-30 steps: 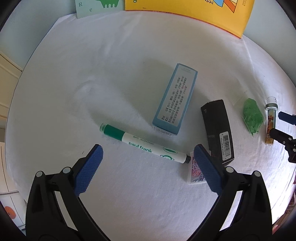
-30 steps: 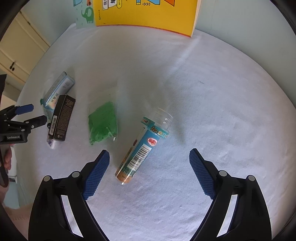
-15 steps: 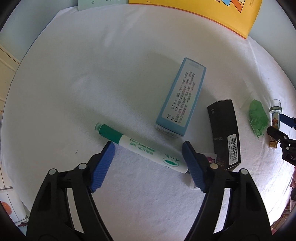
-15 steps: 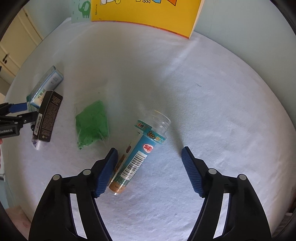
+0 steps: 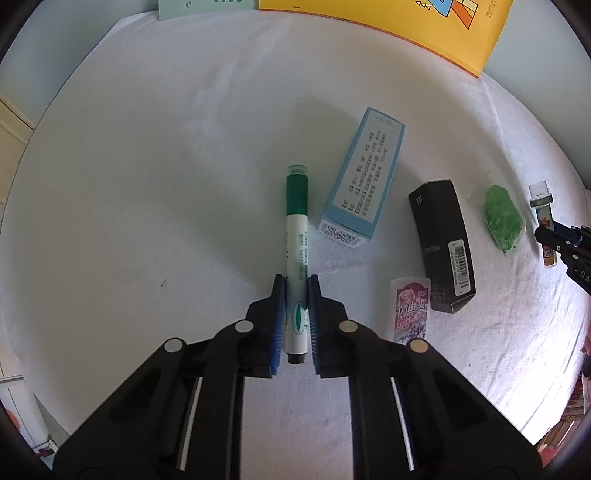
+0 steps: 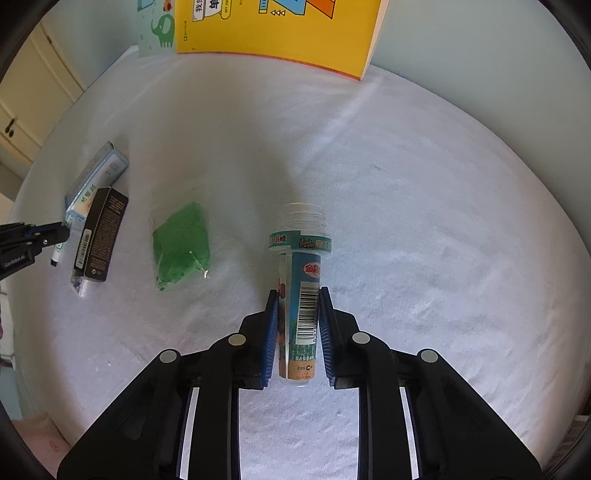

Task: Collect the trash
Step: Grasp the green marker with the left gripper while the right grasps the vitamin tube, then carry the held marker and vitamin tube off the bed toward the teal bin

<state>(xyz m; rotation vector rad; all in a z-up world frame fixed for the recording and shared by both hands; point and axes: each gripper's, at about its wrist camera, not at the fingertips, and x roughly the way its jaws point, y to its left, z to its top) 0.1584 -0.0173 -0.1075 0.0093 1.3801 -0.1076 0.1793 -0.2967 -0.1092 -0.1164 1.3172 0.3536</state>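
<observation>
My left gripper (image 5: 296,286) is shut on a green-capped white marker (image 5: 296,236), which points away along the fingers over the white cloth. My right gripper (image 6: 298,293) is shut on a clear plastic tube (image 6: 300,291) with a blue label and barcode, its open mouth pointing away. A light blue box (image 5: 364,181), a black carton (image 5: 443,242), a small pink sachet (image 5: 410,312) and a green crumpled bag (image 5: 502,219) lie on the cloth. The bag (image 6: 181,245) and the cartons (image 6: 100,232) also show in the right wrist view.
A yellow book (image 5: 399,26) and a pale green card (image 5: 207,3) stand against the far wall. The white cloth (image 6: 424,221) covers the table. Cream cabinets (image 6: 22,99) stand to the left of it.
Both grippers have closed from wide open: the left onto the marker, the right onto the tube. Marker and tube have turned and now lie in line with the fingers.
</observation>
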